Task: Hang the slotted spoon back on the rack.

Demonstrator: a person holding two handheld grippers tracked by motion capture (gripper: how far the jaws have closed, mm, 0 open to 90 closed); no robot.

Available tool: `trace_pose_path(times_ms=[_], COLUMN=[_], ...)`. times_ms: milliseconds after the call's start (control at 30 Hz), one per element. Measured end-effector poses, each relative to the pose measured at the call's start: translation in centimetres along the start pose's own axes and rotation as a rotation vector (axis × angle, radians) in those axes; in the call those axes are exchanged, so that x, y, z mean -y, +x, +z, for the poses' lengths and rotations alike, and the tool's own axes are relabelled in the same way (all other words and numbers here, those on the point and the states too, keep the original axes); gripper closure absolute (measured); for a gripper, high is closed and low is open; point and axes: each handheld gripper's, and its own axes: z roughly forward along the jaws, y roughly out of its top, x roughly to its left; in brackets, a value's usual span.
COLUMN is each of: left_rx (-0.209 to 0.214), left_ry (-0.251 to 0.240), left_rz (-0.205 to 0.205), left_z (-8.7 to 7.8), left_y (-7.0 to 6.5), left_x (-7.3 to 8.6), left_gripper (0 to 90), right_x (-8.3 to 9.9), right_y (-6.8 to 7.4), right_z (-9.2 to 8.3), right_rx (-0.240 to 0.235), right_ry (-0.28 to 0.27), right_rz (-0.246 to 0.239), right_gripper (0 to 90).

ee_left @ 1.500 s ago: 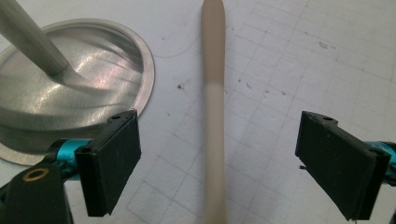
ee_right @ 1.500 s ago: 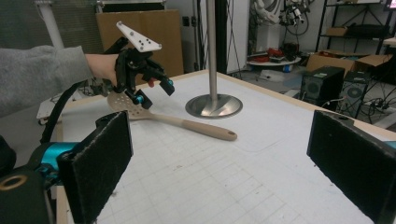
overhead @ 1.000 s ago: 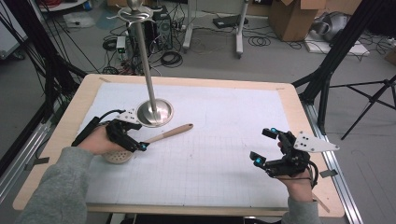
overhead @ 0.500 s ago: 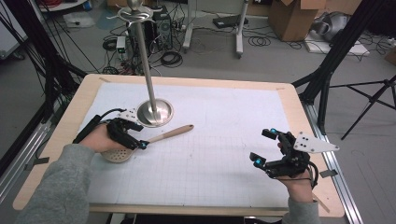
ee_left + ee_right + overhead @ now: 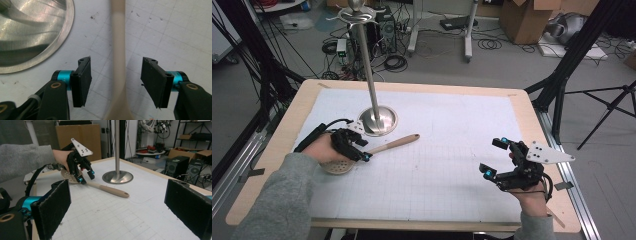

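Where black padded jaws straddle it, smooth wooden spoon handle (image 5: 118, 50).

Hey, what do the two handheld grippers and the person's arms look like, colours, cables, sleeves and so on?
Both grippers are black, with flat black padded jaws on turquoise metal collars. The left gripper trails a black cable and carries a grey three-cornered plate dotted with small holes; the right gripper has the same kind of plate and a thin black cable. The person wears grey knitted sleeves on both forearms.

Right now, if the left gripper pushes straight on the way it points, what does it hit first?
Probably the wooden spoon's handle: it runs between the left gripper's jaws, which have just been closing without touching it. Below lies the white mat. Depth is hard to judge.
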Motion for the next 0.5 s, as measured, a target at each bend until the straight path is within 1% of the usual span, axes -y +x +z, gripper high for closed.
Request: trace_pose_path(times_ms=[167, 200, 233, 267, 400, 433, 500], left_rx=[-0.001, -0.005, -0.012, -0.006, -0.006, 0.0, -0.01], left_ry=[0.037, 0.054, 0.055, 0.061, 0.068, 0.075, 0.068], left_rz=[0.013, 0.011, 0.01, 0.007, 0.006, 0.0, -0.005], left_z=[0.26, 0.3, 0.45, 0.5, 0.71, 0.64, 0.69], left_y=[-0.03, -0.07, -0.13, -0.2, -0.28, -0.24, -0.22], left_x=[-0.07, -0.07, -0.06, -0.1, -0.12, -0.14, -0.13], left_gripper=[48.1, 48.8, 49.2, 50.5, 54.9, 56.0, 59.4], right_x=[0.0, 0.0, 0.0, 0.0, 0.01, 0.01, 0.0], right_y=[-0.06, -0.05, -0.03, -0.03, -0.08, -0.08, -0.03], right_z=[-0.07, -0.07, -0.08, -0.08, -0.08, -0.08, -0.09], right_rx=[0.001, 0.001, 0.002, 0.002, 0.002, 0.002, 0.002], right_ry=[-0.002, -0.002, -0.003, -0.003, -0.002, -0.002, -0.003], right_rz=[0.002, 0.003, 0.006, 0.006, 0.002, 0.002, 0.005], right_gripper=[5.6, 5.6, 5.6, 5.6, 5.6, 5.6, 5.6])
